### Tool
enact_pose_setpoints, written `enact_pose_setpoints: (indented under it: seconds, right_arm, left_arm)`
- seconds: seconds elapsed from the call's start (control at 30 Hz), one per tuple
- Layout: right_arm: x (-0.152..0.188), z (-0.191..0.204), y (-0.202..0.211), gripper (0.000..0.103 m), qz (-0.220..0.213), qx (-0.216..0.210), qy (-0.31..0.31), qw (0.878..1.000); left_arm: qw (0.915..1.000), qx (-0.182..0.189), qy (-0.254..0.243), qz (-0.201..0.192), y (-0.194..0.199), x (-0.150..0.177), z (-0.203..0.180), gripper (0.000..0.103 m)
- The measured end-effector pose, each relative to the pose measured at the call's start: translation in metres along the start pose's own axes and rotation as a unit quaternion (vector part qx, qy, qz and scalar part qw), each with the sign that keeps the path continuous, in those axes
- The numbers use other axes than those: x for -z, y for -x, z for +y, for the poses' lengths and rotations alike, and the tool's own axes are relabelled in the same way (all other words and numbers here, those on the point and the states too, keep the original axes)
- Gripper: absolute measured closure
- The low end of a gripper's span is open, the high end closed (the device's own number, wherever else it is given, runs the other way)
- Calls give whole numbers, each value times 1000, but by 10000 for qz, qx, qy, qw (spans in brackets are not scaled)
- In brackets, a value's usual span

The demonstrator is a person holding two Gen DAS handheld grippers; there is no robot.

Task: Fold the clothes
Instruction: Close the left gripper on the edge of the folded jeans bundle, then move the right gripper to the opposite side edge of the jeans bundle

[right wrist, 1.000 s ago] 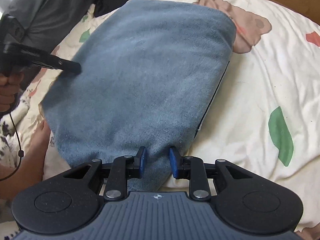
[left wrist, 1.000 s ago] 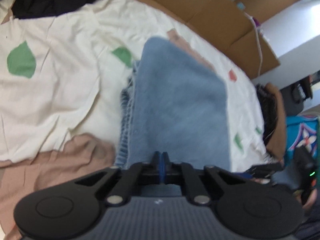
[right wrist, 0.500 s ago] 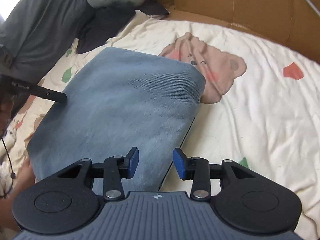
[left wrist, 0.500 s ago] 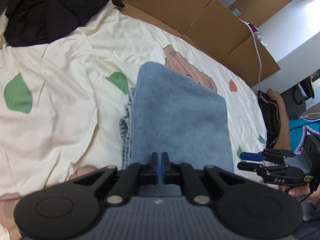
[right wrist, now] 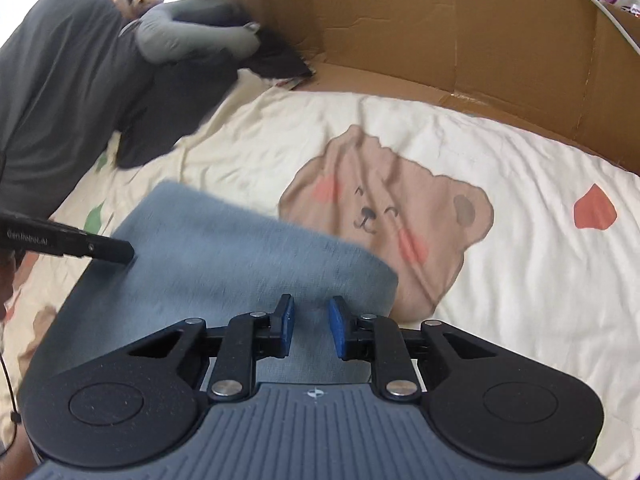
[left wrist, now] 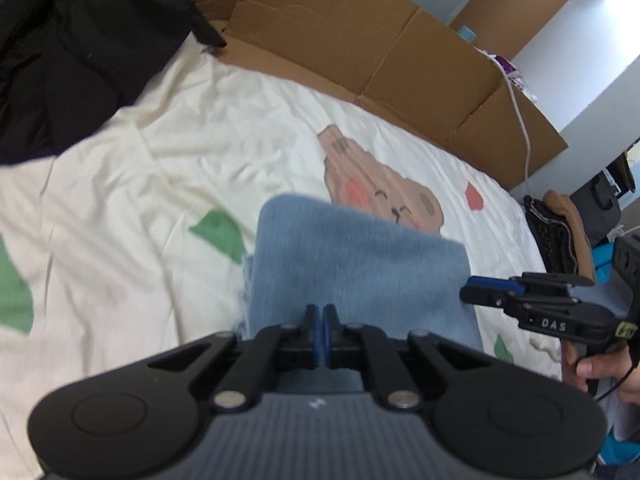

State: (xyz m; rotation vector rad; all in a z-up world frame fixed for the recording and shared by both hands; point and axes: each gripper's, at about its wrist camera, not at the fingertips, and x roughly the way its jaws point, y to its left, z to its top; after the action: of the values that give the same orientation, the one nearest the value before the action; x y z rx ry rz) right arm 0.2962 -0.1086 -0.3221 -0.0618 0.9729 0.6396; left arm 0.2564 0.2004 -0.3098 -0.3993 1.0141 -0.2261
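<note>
**Blue garment folded on the bear sheet**

Blue garment, folded into a thick block, lies at lower centre of both views on a cream bedsheet, its far edge overlapping a printed bear. The left gripper has its blue pads pressed together (whether cloth sits between them I cannot tell). The right gripper is spread above the garment's near edge. Brown cardboard runs along the top; dark clothes fill the upper left.
</note>
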Motion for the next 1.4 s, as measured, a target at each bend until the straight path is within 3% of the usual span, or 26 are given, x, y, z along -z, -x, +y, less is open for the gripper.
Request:
enact_pose_setpoints:
  seconds: [0.2,0.53,0.93,1.17,1.33,1.4]
  right_arm:
    - [-8,-1,-13,80,-20,175,-44,9998]
    - [-9,-8,-39,83,316,219,-377,9986]
    - [-20,-8,-20,80,13,455,-285,9986]
    - [-21,-24,-34,80,117,226,-544,9982]
    - [-16,-14,-23,76,266,230,-441,9984]
    - [-10,-12,-13,76,294,48,-469,9985]
  left_arm:
    - [9998,-99,-40,-167,-11,-15,0,100]
    - [9991,-322,49,-265,-13,-16,5,100]
    - [9997,-54,228,9,40,31,1,98]
    - [9983,148,453,336,58,64,8,98]
    - [9979,134,310,556,60,80,6,98]
    - [9976,86,303,619,59,85,8,101]
